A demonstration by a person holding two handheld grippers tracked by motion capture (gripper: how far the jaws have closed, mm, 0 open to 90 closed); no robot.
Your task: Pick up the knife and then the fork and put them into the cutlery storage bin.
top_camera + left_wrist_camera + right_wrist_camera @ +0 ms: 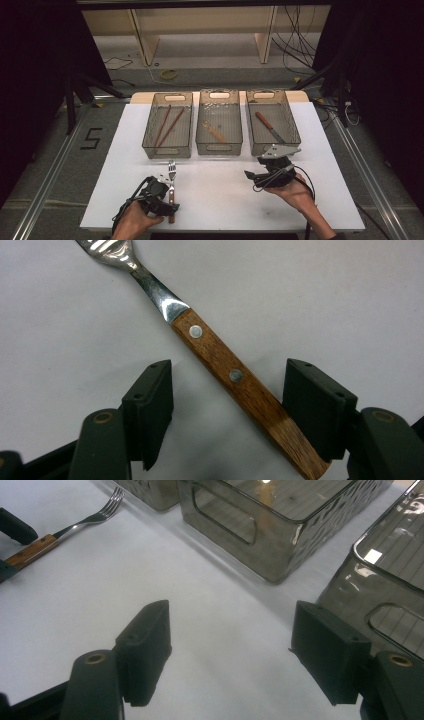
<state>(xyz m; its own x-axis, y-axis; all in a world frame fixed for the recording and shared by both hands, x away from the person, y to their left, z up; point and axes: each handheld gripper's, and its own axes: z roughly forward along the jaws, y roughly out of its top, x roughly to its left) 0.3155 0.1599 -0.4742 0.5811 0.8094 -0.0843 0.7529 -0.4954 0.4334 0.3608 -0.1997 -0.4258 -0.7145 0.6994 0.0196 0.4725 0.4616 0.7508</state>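
Nearest, the left gripper (227, 405) stands released, jaws spread to either side of a wooden-handled fork (235, 377) that lies flat on the white table (65, 315); the handle's butt sits close against one jaw, contact there hard to judge, and the tines are cut off at the frame's top. The right gripper (230, 655), likewise released and holding nothing, hovers over bare table just short of the right-hand basket (272, 122). Beyond both, the middle basket (218, 125) and left basket (168, 125) hold utensils too dim to identify.
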